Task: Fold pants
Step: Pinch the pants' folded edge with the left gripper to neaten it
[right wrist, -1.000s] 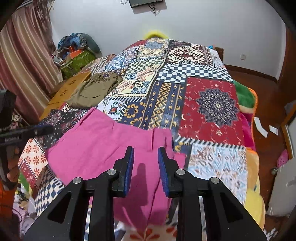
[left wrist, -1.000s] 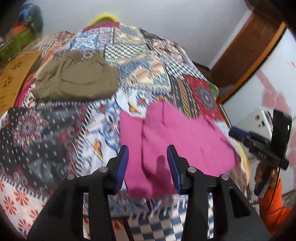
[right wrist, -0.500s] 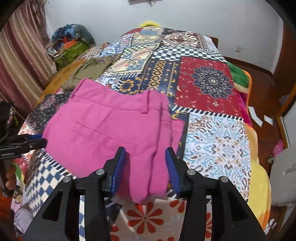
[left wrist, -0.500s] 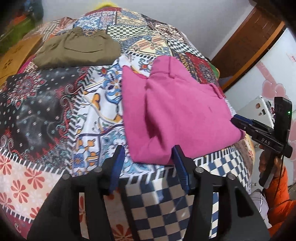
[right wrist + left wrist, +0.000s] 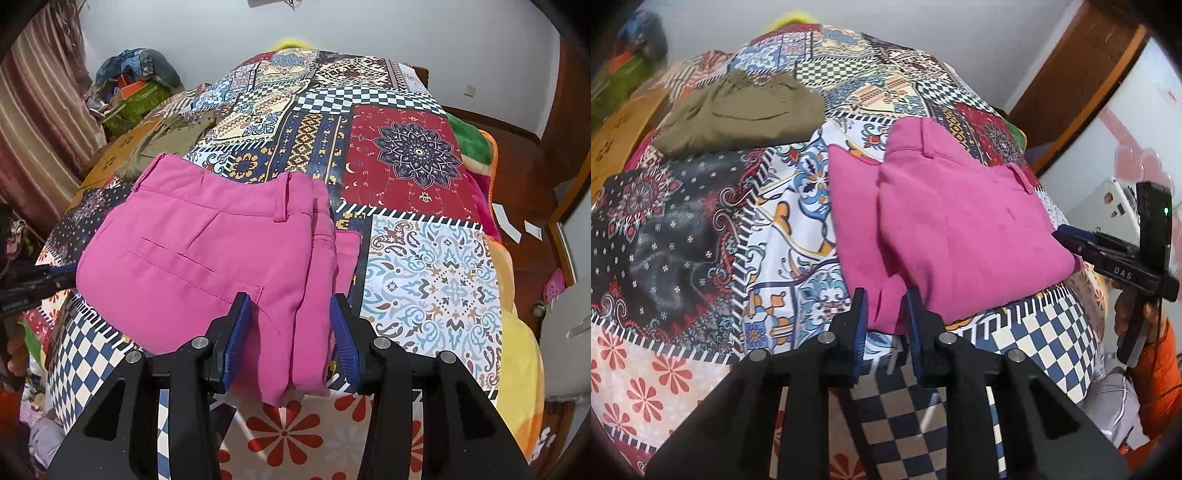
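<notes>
The pink pants (image 5: 945,221) lie folded on the patchwork bedspread (image 5: 701,236), near its front edge. My left gripper (image 5: 884,314) has its jaws narrowed around the near left corner of the pants, with a small gap still showing. My right gripper (image 5: 291,343) is open, its jaws straddling the folded near corner of the pants (image 5: 207,254). The right gripper also shows at the right of the left wrist view (image 5: 1071,236). The left gripper shows at the left edge of the right wrist view (image 5: 33,280).
Folded olive pants (image 5: 738,114) lie further back on the bed, also in the right wrist view (image 5: 166,140). A pile of clothes and boxes (image 5: 136,88) sits by the curtain. A wooden door (image 5: 1067,74) and a white appliance (image 5: 1108,199) stand at right.
Both grippers have moved in toward the near corners of the pink pants. The left jaws have narrowed around the corner; the right jaws have opened wider around the fold.
</notes>
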